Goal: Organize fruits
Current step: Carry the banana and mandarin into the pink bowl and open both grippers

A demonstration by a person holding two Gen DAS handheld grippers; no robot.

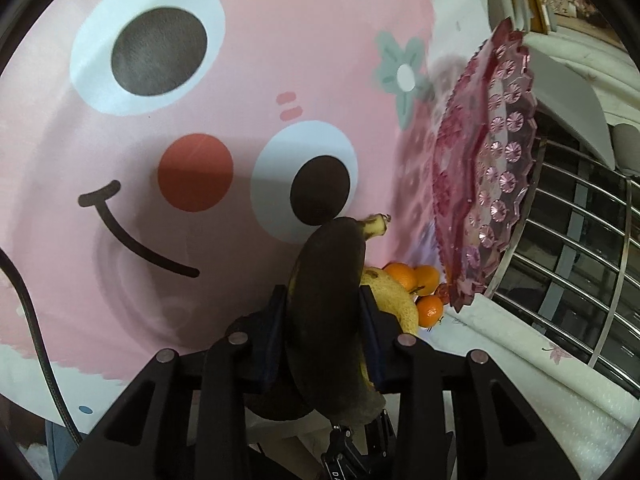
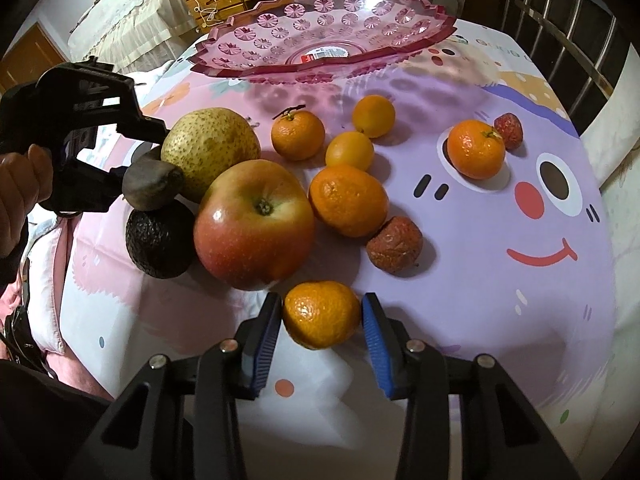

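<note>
A cartoon-printed cloth [image 2: 520, 216] in pink and purple covers the worktop, and at its far end stands a pink cut-glass fruit dish [image 2: 328, 36], bare inside apart from a label at its centre. Nearer, the loose fruit lies on the cloth: a red-yellow apple [image 2: 254, 226] touches a speckled pear [image 2: 210, 152] behind it and a dark avocado [image 2: 160, 242] on its left. To the apple's right sit several mandarins [image 2: 348, 200], two of them smaller and yellower, and two wrinkled reddish fruits [image 2: 394, 244], one beside the farthest mandarin. The left gripper [image 1: 326, 300] has its jaws clamped on a blackened banana [image 1: 328, 312], held just above the avocado and against the pear. The right gripper [image 2: 322, 314] stands with its jaws apart, one blue pad on each side of the nearest mandarin [image 2: 320, 314], a narrow gap showing on the right side.
</note>
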